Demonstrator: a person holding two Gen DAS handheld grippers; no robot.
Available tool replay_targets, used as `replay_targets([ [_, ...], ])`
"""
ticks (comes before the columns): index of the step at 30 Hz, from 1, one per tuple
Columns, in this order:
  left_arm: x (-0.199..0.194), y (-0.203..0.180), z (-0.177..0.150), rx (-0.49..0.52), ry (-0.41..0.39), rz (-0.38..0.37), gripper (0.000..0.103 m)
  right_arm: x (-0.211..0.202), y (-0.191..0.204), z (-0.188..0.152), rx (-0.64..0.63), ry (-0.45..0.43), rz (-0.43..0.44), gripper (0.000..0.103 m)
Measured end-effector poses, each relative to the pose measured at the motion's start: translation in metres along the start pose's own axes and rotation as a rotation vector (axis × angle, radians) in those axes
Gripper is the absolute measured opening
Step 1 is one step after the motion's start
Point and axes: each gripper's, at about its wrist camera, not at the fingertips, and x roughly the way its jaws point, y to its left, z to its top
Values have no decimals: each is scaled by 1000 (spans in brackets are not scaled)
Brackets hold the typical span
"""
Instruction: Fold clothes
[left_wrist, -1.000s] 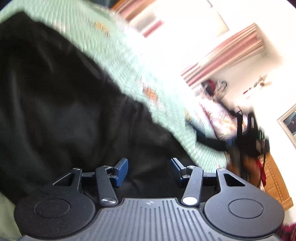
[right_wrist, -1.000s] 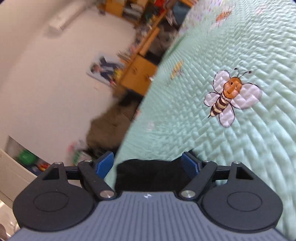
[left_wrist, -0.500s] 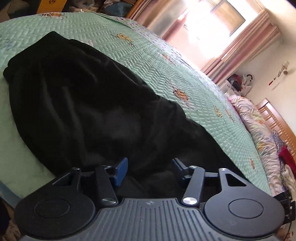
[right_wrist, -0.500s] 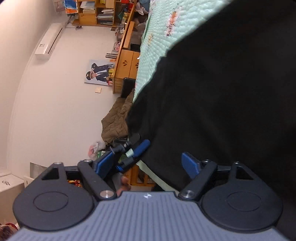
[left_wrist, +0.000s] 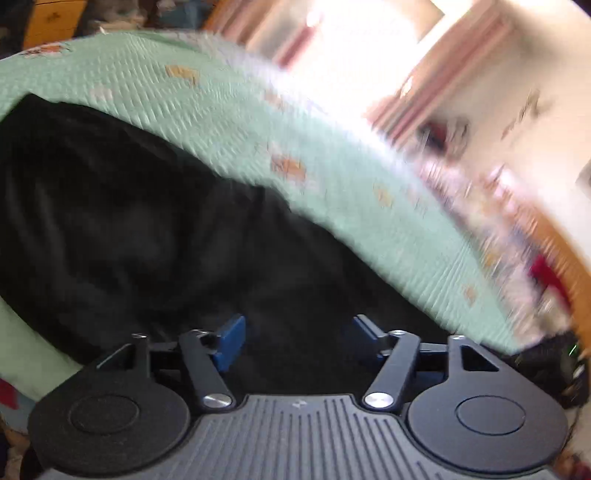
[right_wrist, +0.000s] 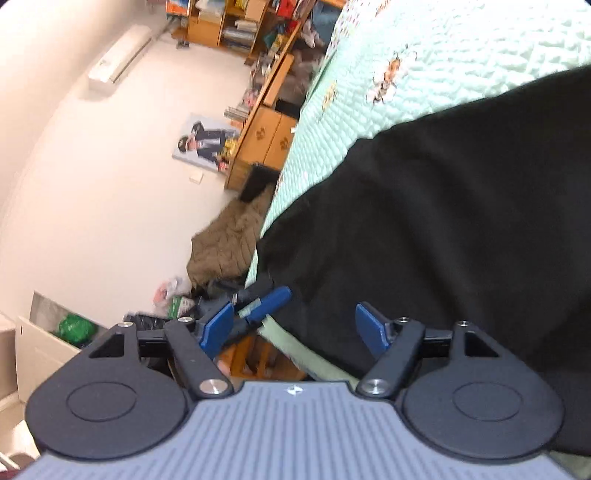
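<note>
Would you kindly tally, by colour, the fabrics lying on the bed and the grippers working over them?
Black: 1, the black cloth garment.
Mint green: 1, the quilted mint-green bedspread with bee prints.
Blue-padded: 2, the left gripper and the right gripper.
Total: 4.

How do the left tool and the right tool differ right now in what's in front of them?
The left tool has only the black garment between its fingers; the right tool straddles the garment's edge at the side of the green quilt. The left tool's jaws have just been opening; the right's are steady. Both stand open, gripping nothing.
</note>
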Motion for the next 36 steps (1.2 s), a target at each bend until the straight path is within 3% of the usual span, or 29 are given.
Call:
replay_targets([
  [2, 16, -1, -9, 25, 54, 60, 55, 5, -20, -10, 42, 46, -76, 74],
  [3, 12, 2, -12, 29, 31, 52, 55, 7, -31, -16, 64, 72, -117, 62],
  [4, 9, 5, -12, 23, 30, 42, 54, 4, -35, -19, 71, 61, -131, 38],
  [5, 8, 8, -12, 10, 33, 40, 51, -1, -39, -22, 75, 44, -138, 33],
  [8, 8, 10, -7, -2, 42, 48, 44, -6, -42, -20, 101, 46, -126, 33],
  [13, 3, -4, -5, 32, 45, 89, 46, -7, -31, -14, 54, 65, -141, 36],
  [16, -12, -9, 2, 32, -12, 63, 50, -20, -18, -8, 17, 19, -93, 59],
  [18, -20, -7, 10, 29, -72, 51, 64, -30, -8, -3, -28, -28, -55, 62],
  [20, -15, 6, 14, 12, -85, 126, 68, -38, -13, 0, -24, -40, -38, 68],
  [21, -10, 15, 15, -1, -73, 179, 66, -36, -22, -3, -3, -17, -58, 69],
  [22, -4, 27, 14, -21, -54, 214, 58, -34, -33, -6, 20, 12, -84, 69],
  [23, -4, 36, 13, -47, -57, 198, 52, -35, -38, -12, 5, 5, -96, 53],
  [25, -12, 50, 15, -116, -71, 136, 52, -39, -44, -21, -29, -16, -99, 44],
  [28, -26, 61, 27, -204, -99, 94, 49, -39, -41, -14, 15, -6, -82, 46],
  [32, -36, 63, 60, -179, -187, 124, 58, -44, -37, -17, 4, 0, -95, 46],
  [36, -37, 77, 101, -187, -229, 119, 58, -47, -33, -26, -13, 14, -114, 50],
])
